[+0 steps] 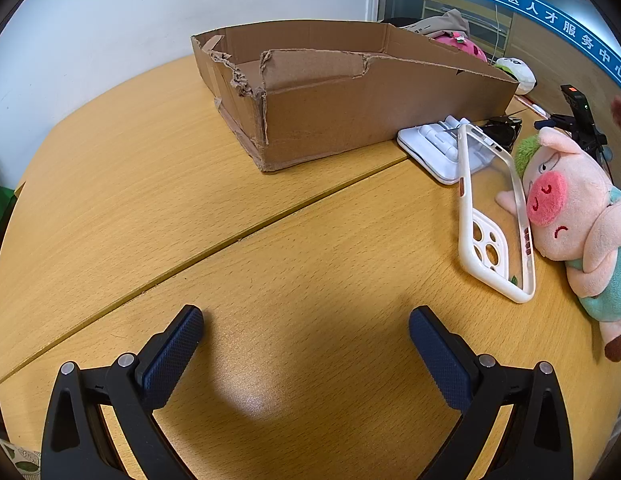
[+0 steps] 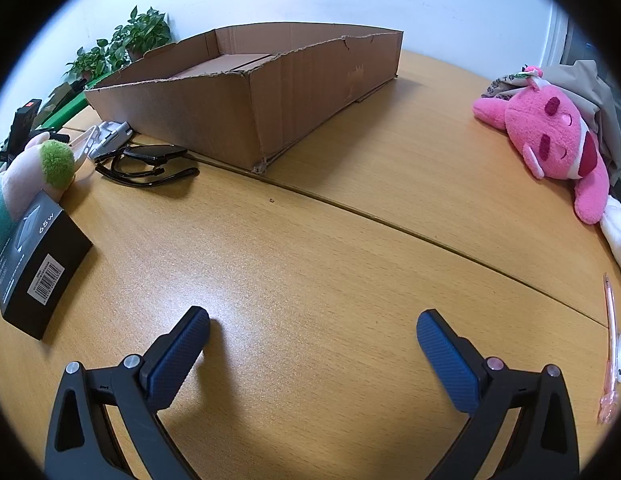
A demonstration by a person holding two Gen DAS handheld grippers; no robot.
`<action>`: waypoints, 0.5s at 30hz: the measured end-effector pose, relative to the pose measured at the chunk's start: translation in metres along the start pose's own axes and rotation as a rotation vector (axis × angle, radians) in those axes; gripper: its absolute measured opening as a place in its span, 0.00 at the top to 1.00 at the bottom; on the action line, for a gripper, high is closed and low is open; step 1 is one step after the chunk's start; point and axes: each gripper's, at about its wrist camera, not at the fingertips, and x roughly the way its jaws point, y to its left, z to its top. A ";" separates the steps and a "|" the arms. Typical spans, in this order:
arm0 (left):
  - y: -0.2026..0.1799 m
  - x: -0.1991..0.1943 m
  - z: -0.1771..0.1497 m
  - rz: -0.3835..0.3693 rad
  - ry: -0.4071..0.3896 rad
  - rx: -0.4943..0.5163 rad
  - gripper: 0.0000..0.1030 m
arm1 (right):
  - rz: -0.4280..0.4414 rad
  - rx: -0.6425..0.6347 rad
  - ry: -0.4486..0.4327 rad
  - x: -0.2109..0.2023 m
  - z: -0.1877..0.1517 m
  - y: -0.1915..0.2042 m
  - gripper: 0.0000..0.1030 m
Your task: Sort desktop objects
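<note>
A torn, shallow cardboard box (image 1: 350, 112) (image 2: 246, 100) stands at the back of the wooden table (image 1: 270, 248). To its right lie a white phone stand (image 1: 434, 148), a white-rimmed clear phone case (image 1: 490, 216) and a pink pig plush (image 1: 570, 216). In the right wrist view, black sunglasses (image 2: 146, 166), a black charger box (image 2: 34, 264) and the pig plush (image 2: 30, 176) sit on the left. A pink plush (image 2: 558, 144) lies far right. My left gripper (image 1: 306, 328) is open over bare wood. My right gripper (image 2: 312, 332) is open too, holding nothing.
A pink pen (image 2: 610, 340) lies near the table's right edge. Grey cloth (image 2: 598, 96) sits behind the pink plush, and a white plush (image 1: 516, 72) behind the box. A black camera mount (image 1: 578, 116) stands far right. Potted plants (image 2: 126, 44) line the wall.
</note>
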 end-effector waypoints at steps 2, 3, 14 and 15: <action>0.000 0.000 0.001 0.000 0.000 0.000 0.00 | 0.000 0.000 0.000 0.000 0.000 0.000 0.00; 0.000 0.000 0.001 0.000 0.000 0.000 0.00 | 0.000 0.000 0.000 0.000 0.000 0.000 0.00; -0.018 0.011 -0.017 0.069 -0.006 -0.093 0.00 | -0.069 0.096 0.001 0.004 0.006 0.003 0.00; -0.018 0.015 -0.018 0.075 -0.006 -0.101 0.00 | -0.071 0.098 0.001 0.004 0.006 0.003 0.00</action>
